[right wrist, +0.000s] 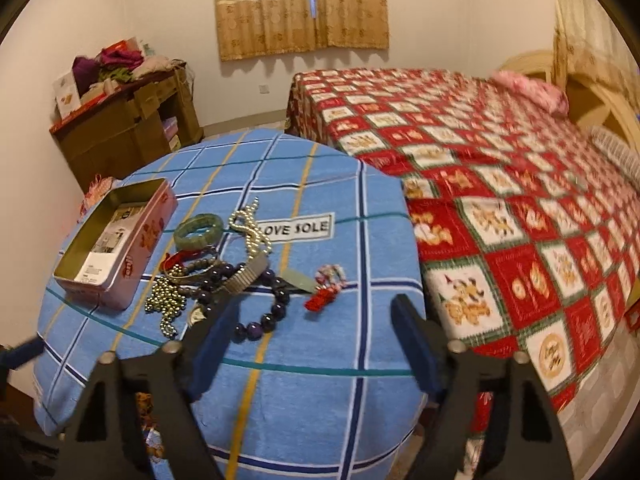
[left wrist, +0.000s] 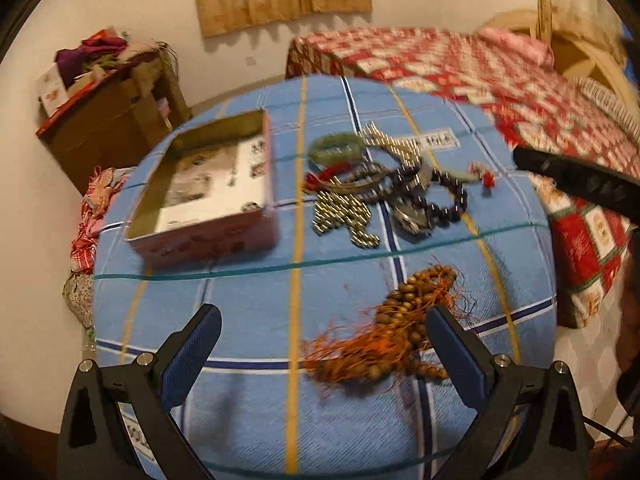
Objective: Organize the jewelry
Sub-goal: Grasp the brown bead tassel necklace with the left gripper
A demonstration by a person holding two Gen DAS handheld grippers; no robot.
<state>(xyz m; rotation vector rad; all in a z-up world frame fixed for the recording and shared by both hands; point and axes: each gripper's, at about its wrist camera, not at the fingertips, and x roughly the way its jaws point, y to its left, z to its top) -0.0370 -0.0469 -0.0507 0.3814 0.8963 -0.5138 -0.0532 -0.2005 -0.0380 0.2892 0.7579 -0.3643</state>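
The left gripper (left wrist: 322, 342) has its jaws spread wide with nothing pinched; the wooden beads (left wrist: 404, 322), a brown string with orange tassels, lie on the cloth (left wrist: 248, 312) between the fingers, nearer the right finger, and whether that finger touches them I cannot tell; the right gripper (right wrist: 316, 338) also has its jaws apart, holding nothing, with bare blue cloth between them and its left finger just over the near edge of the jewelry heap; no earlier view is here to compare; beyond the jaws, the heap lies mid-table on the blue checked cloth: a dark bead bracelet (right wrist: 264, 308) nearest the right gripper, a metal watch band (right wrist: 246, 276) beside it, a gold bead chain (right wrist: 166, 304) to the left, a pearl strand (right wrist: 250, 228) farther back, and a green bangle (right wrist: 199, 230) next to the pearls; a small red and pink charm (right wrist: 326, 286) sits a little apart to the right of the heap, near a pale green pendant (right wrist: 302, 280); the tin (right wrist: 114, 244), open and with a printed card inside, stands at the left of the heap, just beside the gold chain; a label reading LOVE SOLE (right wrist: 296, 226) shows on the cloth behind the pearls; farther out, a bed (right wrist: 500, 184) with a red patterned quilt stands to the right of the table, a cardboard box (right wrist: 124, 132) piled with clothes stands against the wall at the left, and a curtain (right wrist: 302, 8) hangs behind.
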